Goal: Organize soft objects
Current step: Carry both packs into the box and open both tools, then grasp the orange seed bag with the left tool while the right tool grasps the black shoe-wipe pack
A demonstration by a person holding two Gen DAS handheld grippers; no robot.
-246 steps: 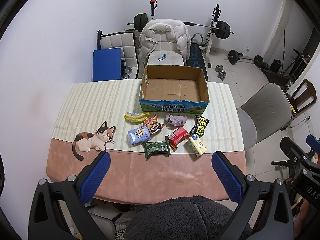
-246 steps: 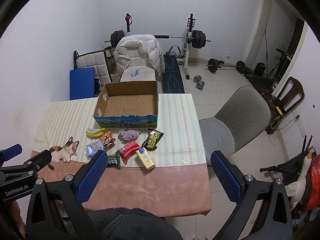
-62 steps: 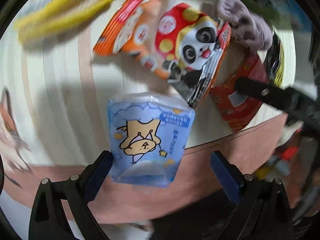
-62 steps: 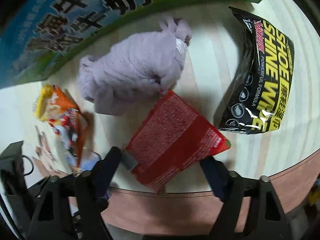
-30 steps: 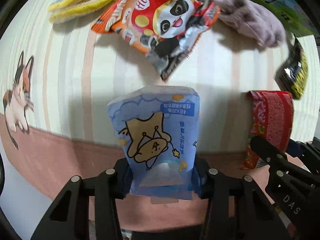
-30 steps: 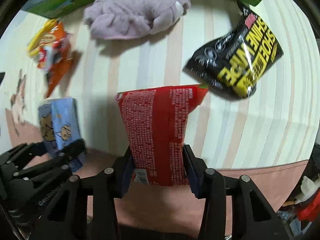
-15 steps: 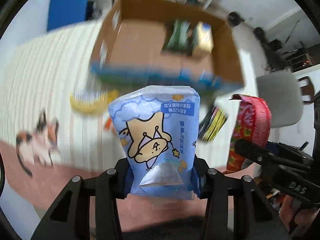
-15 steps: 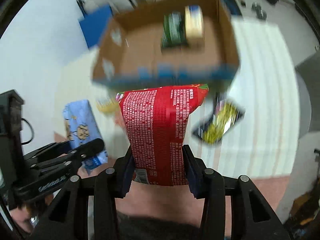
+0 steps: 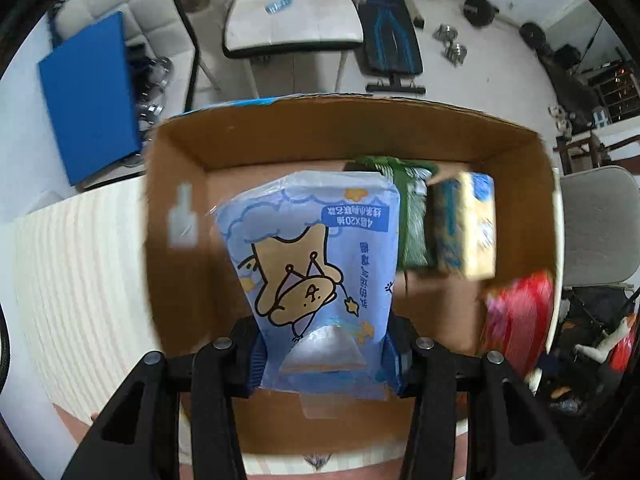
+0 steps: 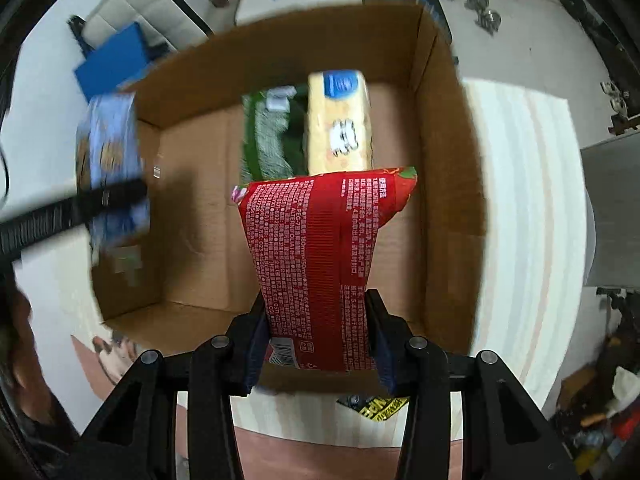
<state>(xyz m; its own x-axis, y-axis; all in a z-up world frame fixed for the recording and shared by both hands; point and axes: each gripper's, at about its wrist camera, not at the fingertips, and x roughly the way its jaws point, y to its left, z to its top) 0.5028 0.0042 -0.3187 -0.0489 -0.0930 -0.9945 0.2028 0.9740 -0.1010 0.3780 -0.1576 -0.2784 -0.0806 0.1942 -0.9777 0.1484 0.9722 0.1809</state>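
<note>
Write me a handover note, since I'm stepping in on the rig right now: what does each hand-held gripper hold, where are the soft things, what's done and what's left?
Left hand-held gripper: shut on the blue tissue pack, held over the cardboard box.
Right hand-held gripper: shut on the red packet, also above the box.
Done: the green pack and yellow pack lie side by side inside the box, at its far end.
Left: release both held packs into the free floor of the box. A black-and-yellow pouch lies on the table outside the box; other items may remain out of view.
</note>
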